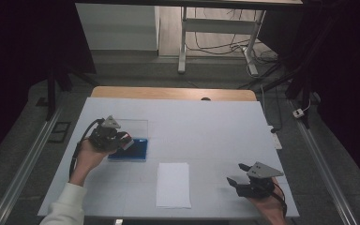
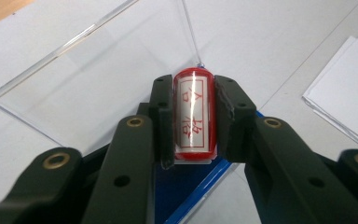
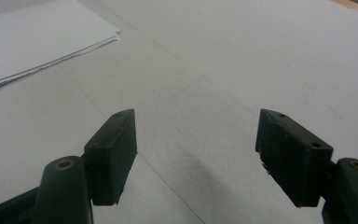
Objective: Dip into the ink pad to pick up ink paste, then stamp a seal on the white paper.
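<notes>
Left gripper (image 2: 193, 116) is clamped on a red stamp (image 2: 193, 112) right over the blue case (image 1: 133, 150), while the right gripper (image 3: 196, 154) sits wide open above the table (image 3: 242, 56), near the paper (image 1: 173, 185).

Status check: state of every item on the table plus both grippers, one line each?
left gripper: shut on the red stamp
red stamp: clamped between the jaws, label with red characters facing the camera, above the case
blue case: open, clear lid lying flat on the table
paper stack: flat, untouched, between the grippers
right gripper: open, jaws wide, holding nothing, over bare table
</notes>
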`<state>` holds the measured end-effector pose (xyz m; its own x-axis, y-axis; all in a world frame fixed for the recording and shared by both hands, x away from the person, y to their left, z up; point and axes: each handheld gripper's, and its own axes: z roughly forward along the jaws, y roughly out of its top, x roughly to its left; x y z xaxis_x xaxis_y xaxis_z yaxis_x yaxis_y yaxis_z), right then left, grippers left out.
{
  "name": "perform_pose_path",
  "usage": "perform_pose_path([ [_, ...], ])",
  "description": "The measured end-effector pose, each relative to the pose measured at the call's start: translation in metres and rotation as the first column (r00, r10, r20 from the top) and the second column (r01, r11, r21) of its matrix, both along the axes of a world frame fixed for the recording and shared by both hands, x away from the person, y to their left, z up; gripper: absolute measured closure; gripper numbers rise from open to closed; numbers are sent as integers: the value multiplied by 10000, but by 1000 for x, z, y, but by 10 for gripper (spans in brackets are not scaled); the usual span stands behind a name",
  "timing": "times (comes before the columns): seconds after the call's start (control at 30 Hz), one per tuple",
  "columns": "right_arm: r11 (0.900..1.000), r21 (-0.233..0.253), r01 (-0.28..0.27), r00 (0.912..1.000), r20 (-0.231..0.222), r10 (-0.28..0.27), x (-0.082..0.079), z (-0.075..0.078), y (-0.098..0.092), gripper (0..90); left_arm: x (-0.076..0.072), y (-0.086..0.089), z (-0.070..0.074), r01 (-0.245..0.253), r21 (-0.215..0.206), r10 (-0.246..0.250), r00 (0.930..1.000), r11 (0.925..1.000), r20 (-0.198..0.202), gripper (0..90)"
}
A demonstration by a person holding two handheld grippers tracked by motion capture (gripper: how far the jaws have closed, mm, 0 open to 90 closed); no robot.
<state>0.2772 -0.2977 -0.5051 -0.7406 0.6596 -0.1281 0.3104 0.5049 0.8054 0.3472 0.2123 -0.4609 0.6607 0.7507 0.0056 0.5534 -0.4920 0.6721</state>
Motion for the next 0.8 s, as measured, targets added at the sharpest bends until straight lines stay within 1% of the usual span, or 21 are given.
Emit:
perform_pose_path([
  [0.1, 10000, 13, 26, 10000, -25, -26, 0, 0, -1, 286, -1, 4, 1, -29, -220, 29, 10000, 9998, -4, 703],
  [0.17, 10000, 24, 21, 10000, -15, -21, 0, 0, -2, 286, -2, 6, 2, -103, -267, 105, 9999, 9996, 60, 703],
  [0.33, 10000, 54, 34, 10000, 20, -34, 0, 0, -2, 286, -4, 9, 6, -14, -571, 23, 9999, 9984, 158, 703],
  [0.47, 10000, 2, 29, 10000, 2, -29, 0, 0, -2, 286, -7, 9, 8, 93, -821, -82, 9999, 9966, 134, 703],
  [0.67, 10000, 14, 49, 10000, 15, -49, 0, 0, -3, 286, -13, 4, 15, 379, -911, -356, 9990, 9951, 269, 702],
  [0.8, 10000, -11, 59, 10000, 8, -59, 0, 0, -2, 286, -16, 0, 18, 583, -922, -564, 9981, 9940, 233, 702],
])
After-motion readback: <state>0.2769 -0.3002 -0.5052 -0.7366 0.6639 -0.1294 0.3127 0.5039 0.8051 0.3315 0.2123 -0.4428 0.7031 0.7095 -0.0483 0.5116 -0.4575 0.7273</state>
